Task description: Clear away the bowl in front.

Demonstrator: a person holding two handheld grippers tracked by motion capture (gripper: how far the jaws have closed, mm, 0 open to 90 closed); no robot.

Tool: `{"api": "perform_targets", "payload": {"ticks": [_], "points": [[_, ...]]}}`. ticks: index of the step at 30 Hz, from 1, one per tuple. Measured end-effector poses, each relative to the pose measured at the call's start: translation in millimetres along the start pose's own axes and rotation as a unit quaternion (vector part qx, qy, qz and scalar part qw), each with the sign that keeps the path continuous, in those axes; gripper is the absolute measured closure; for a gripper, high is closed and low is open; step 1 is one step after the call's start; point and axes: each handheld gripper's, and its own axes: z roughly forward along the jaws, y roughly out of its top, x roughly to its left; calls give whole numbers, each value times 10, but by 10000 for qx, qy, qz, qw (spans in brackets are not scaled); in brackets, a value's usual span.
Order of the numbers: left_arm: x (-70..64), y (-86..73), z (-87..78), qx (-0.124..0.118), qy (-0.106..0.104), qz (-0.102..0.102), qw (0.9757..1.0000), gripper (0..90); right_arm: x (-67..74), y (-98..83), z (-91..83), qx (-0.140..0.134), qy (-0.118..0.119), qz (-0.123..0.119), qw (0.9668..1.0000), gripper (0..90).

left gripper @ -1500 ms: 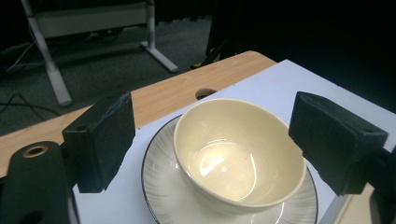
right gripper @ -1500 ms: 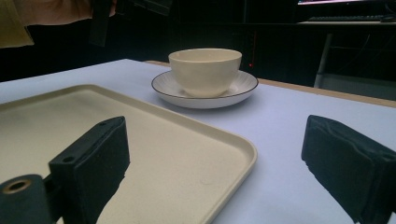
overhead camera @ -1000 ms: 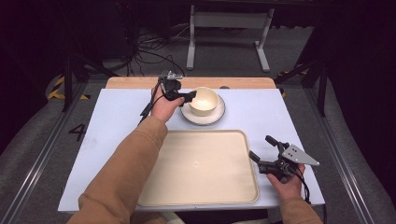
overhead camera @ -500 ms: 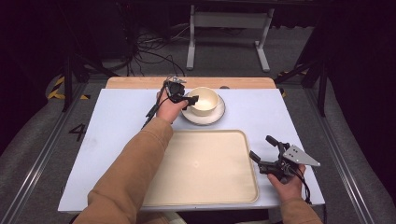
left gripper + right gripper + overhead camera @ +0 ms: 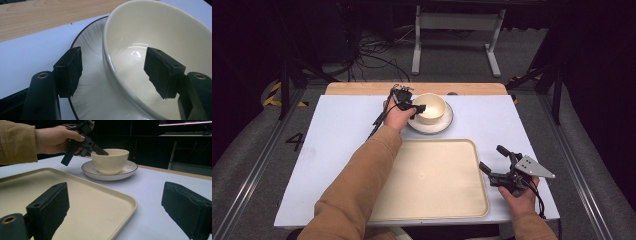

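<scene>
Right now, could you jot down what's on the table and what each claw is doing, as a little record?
Bowl: cream bowl standing on a saucer
Tray: beige tray, nothing on it
Left claw: left claw astride the bowl's rim, one jaw inside, one outside; jaws have just been closing, pads not yet pressing
Right claw: right claw open, beside the tray's right edge

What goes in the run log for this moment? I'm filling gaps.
left gripper: jaws just closing, astride bowl wall, not gripping | bowl: on saucer | right gripper: open, beside tray
</scene>
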Motion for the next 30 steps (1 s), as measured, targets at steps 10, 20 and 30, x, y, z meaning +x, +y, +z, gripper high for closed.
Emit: {"api": "perform_targets", "payload": {"ticks": [10,20,30], "points": [[-40,20,42,284,153,-160,9994,448,-1,0,-1,-1,9,4,10000,83],[-80,66,54,379,302,-581,9971,683,-5,-1,-2,-1,-13,5,10000,81],[-82,77,53,293,415,-890,9947,776,-6,-1,-2,-7,-14,22,10000,79]]}}
